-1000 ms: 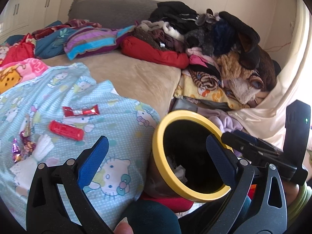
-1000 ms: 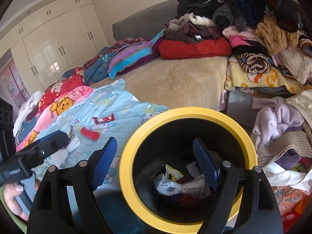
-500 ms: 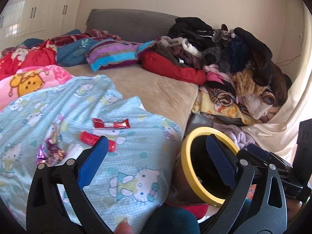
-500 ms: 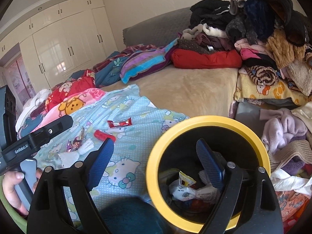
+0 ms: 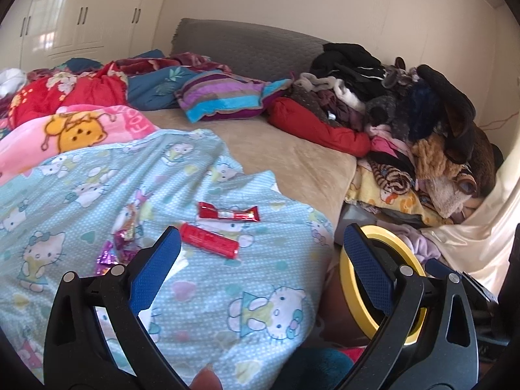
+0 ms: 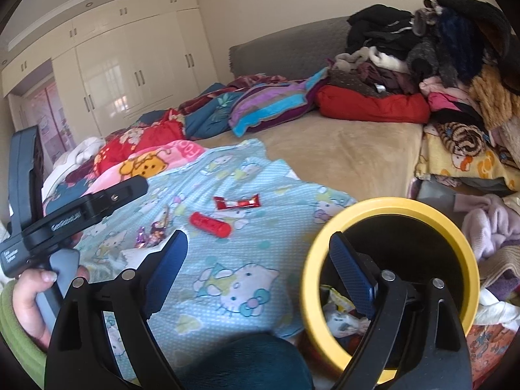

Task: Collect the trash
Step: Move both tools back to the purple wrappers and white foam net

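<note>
On the light-blue cartoon-cat blanket [image 5: 227, 295] lie a red candy wrapper [image 5: 227, 213], a red tube-shaped pack [image 5: 209, 240] and purple foil wrappers [image 5: 118, 243]. My left gripper [image 5: 260, 260] hovers just short of them, open and empty. The black bin with a yellow rim [image 5: 346, 279] stands low at the right. In the right wrist view the same wrapper [image 6: 236, 202], red pack [image 6: 209, 224], foil wrappers [image 6: 152, 230] and a white tissue [image 6: 135, 255] show. My right gripper [image 6: 258, 266] is open and empty, its right finger over the bin's rim [image 6: 390, 203]. Crumpled trash [image 6: 338, 320] lies inside the bin.
A tall heap of clothes [image 5: 422, 123] fills the bed's right side. Folded blankets and a striped pillow [image 5: 224, 97] lie along the grey headboard. Bare beige sheet [image 5: 292, 156] lies between them. White wardrobes [image 6: 130, 65] stand at the left. A hand [image 6: 32, 292] holds the left gripper's handle.
Both grippers have swung left, away from over the bin and toward the wrappers on the blue blanket. The bin now sits at the right of both views. The right jaws widened slightly.
</note>
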